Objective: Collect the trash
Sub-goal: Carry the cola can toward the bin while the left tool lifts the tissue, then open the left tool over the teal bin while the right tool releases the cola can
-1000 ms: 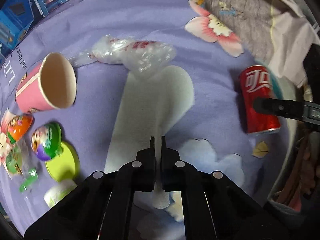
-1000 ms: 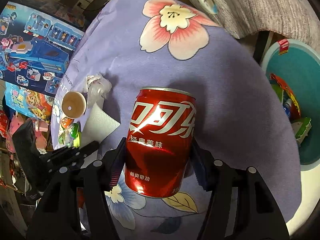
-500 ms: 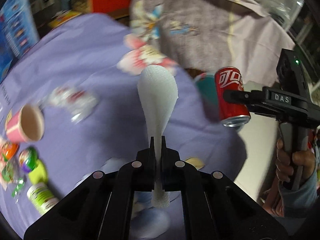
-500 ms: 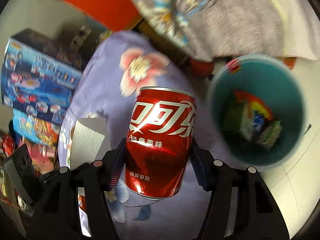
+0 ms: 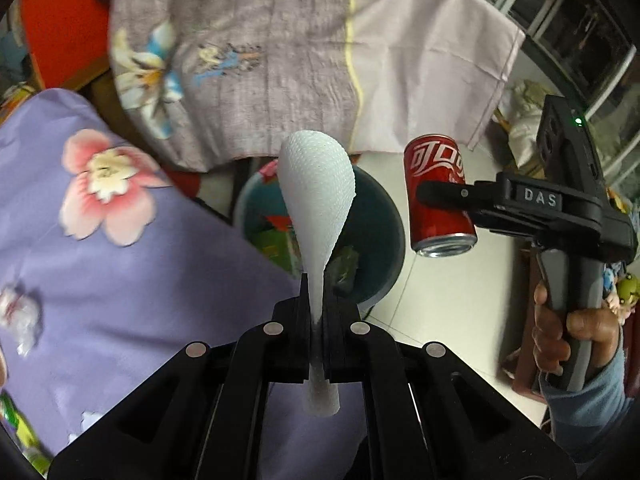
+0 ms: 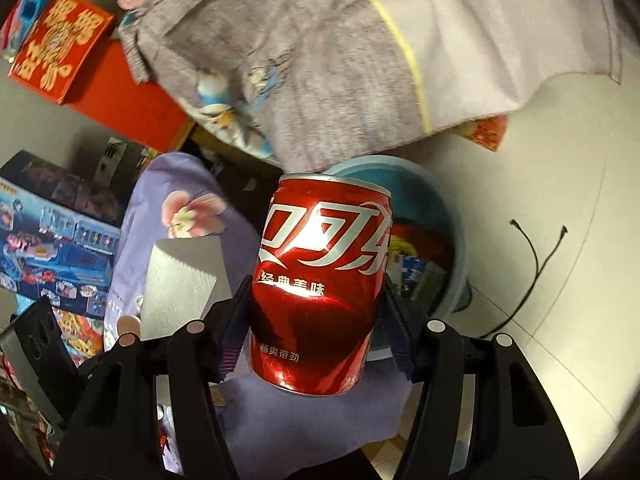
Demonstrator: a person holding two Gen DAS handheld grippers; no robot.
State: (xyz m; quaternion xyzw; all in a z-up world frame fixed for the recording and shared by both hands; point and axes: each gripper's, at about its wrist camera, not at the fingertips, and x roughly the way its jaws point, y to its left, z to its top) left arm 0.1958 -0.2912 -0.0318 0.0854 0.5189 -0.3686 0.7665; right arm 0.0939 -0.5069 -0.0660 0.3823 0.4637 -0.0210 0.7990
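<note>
dented red can (image 6: 320, 280) | embossed white tissue (image 5: 318, 204) | teal bin (image 5: 380, 240), contents blurry

Both wrists — downward, sharing bin (image 5: 376, 236).

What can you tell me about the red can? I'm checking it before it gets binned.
The red can is a short metal drink can, glossy red with white lettering and a silver rim at each end. Its side looks slightly dented. It hangs in the air, a little tilted, clamped at the sides between the pads of the right gripper. Nothing else touches it. It is near the teal bin on the floor, which already holds wrappers.
</note>
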